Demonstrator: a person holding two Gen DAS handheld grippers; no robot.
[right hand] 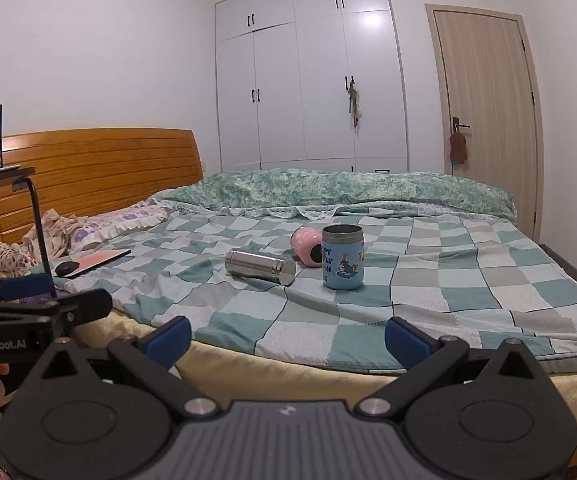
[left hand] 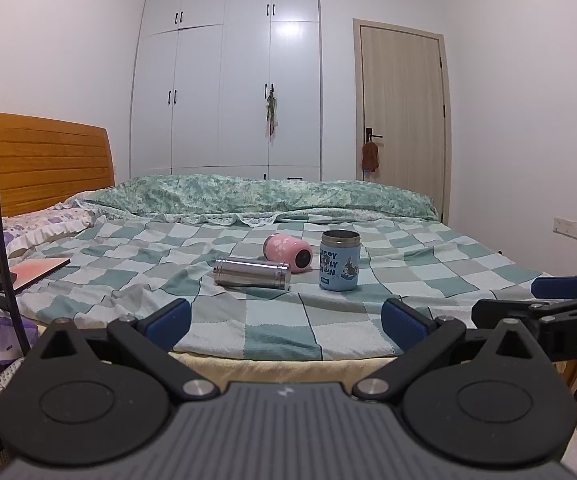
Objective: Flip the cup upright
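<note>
Cups lying down, both tools unloaded

Steel cup (left hand: pixel 252 274) and pink cup (left hand: pixel 288 253) lie on their sides mid-bed; blue cup (left hand: pixel 339 260) stands at their 3 o'clock. Left tool (left hand: pixel 286 320) and right tool (right hand: pixel 288 334) hover level at the bed's near edge, jaws spread, empty. Recommendation: grip one fallen cup across its body, then tilt it up.

The right claw (right hand: pixel 287 338) gapes wide at the bed's (right hand: pixel 468 280) edge. On it, steel cup (right hand: pixel 258 266) and pink cup (right hand: pixel 306 252) lie sideways; blue cup (right hand: pixel 342 257) stands upright.
</note>
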